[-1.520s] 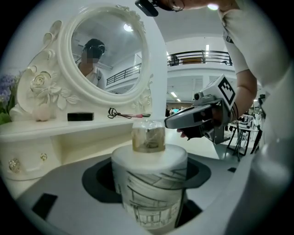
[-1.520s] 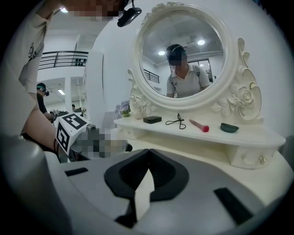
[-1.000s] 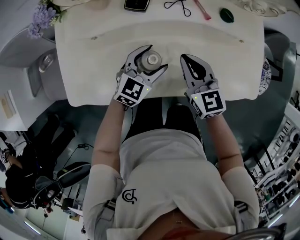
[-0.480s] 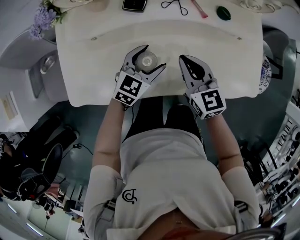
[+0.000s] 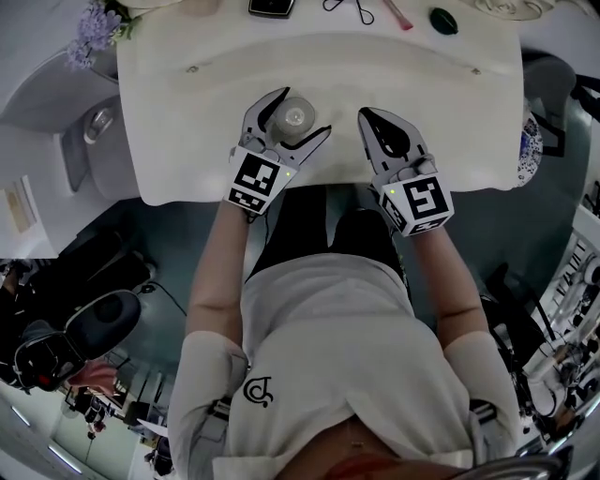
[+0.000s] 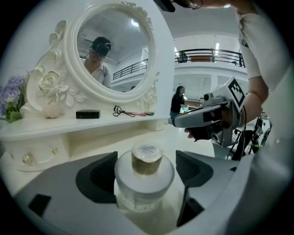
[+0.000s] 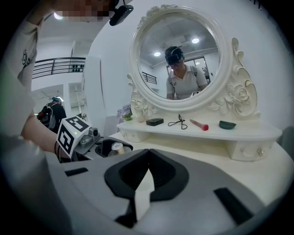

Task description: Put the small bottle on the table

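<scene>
The small bottle (image 5: 294, 117), clear glass with a round pale cap, stands upright on the white dressing table (image 5: 187, 112). My left gripper (image 5: 305, 111) is around it and its jaws have just been opening. In the left gripper view the bottle (image 6: 144, 176) sits between the dark pads (image 6: 103, 176) with a gap on the right side, so nothing presses on it. My right gripper (image 5: 366, 114) rests to the right of the bottle, apart from it. Its jaws (image 7: 147, 153) are shut with nothing between them.
A raised shelf at the table's back holds a black case (image 5: 274, 7), an eyelash curler (image 5: 356, 7), a pink stick (image 5: 398, 14) and a green dish (image 5: 443, 21). An oval mirror (image 6: 112, 50) stands behind it. Purple flowers (image 5: 94, 28) stand at the far left.
The left jaws stand a little wider round the bottle than before. Both hands have stayed where they were, and the bottle has not moved.
</scene>
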